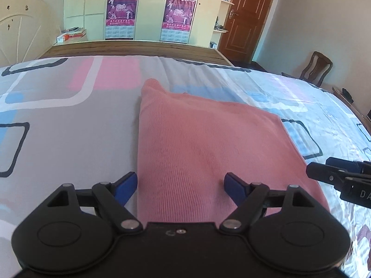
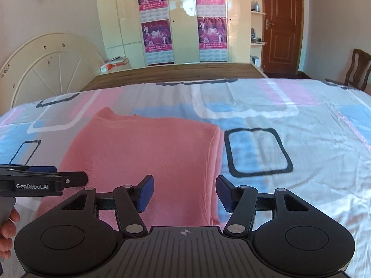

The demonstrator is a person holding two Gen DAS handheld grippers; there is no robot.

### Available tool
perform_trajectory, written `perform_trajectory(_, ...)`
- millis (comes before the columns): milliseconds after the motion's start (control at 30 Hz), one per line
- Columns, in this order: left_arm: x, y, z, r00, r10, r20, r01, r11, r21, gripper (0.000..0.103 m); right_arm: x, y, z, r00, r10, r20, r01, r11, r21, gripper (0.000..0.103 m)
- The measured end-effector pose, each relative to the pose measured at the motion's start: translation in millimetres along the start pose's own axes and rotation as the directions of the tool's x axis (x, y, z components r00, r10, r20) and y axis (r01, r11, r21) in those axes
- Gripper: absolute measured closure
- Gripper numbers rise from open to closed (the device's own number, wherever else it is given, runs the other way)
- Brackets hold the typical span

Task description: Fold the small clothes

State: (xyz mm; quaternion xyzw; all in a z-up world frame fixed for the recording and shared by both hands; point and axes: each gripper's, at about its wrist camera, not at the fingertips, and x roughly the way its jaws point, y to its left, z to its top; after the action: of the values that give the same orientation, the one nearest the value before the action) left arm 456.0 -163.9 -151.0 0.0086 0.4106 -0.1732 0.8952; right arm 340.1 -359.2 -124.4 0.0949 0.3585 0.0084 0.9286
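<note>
Pink knitted cloth, a small folded garment (image 1: 204,143), lies flat on the bed sheet (image 1: 69,127) in front of me, and it makes a neat shape with straight edges at the left and at the right. One corner at the far left side stands up a little. The sheet under it is grey, with pink, blue and white blocks and dark outlines. My left gripper (image 1: 180,186) hangs above the near part of the garment; its blue pads are wide apart and nothing is between them. My right gripper (image 2: 184,192) is over the right edge of the garment, where I can see the folded layers; its jaws are also apart, and they hold nothing. Both grippers point down at a slant to the bed. In the right wrist view my left hand (image 2: 7,231) shows at the lower left border. Behind the bed are a wardrobe (image 2: 180,18) with posters (image 2: 157,34), a brown door (image 2: 281,23) and a wooden chair (image 2: 358,69).
</note>
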Motion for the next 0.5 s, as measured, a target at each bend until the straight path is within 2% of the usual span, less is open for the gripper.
perform_trajectory(133, 13, 1, 1, 1.0, 0.004, -0.011, -0.004, 1.0, 0.01, 0.018, 15, -2, 2, 1.0, -0.007, -0.023, 0.007, 1.0, -0.008, 0.044)
perform_trajectory(267, 23, 6, 0, 0.999, -0.031, -0.029, 0.031, 1.0, -0.004, 0.011, 38, -21, -3, 0.994, 0.025, -0.104, -0.018, 0.998, 0.063, 0.043)
perform_trajectory(300, 25, 8, 0, 0.999, -0.041, -0.034, 0.041, 0.999, -0.008, 0.009, 42, -26, -4, 0.993, 0.031, -0.116, -0.022, 0.996, 0.082, 0.041)
perform_trajectory(367, 31, 13, 1, 0.996, -0.077, -0.055, 0.076, 0.997, -0.025, 0.007, 49, -34, -5, 0.99, 0.055, -0.13, -0.04, 0.992, 0.117, 0.026)
perform_trajectory(500, 42, 21, 3, 0.987, -0.136, -0.086, 0.131, 0.989, -0.062, 0.004, 61, -48, -6, 0.981, 0.127, -0.147, -0.098, 0.977, 0.189, 0.024)
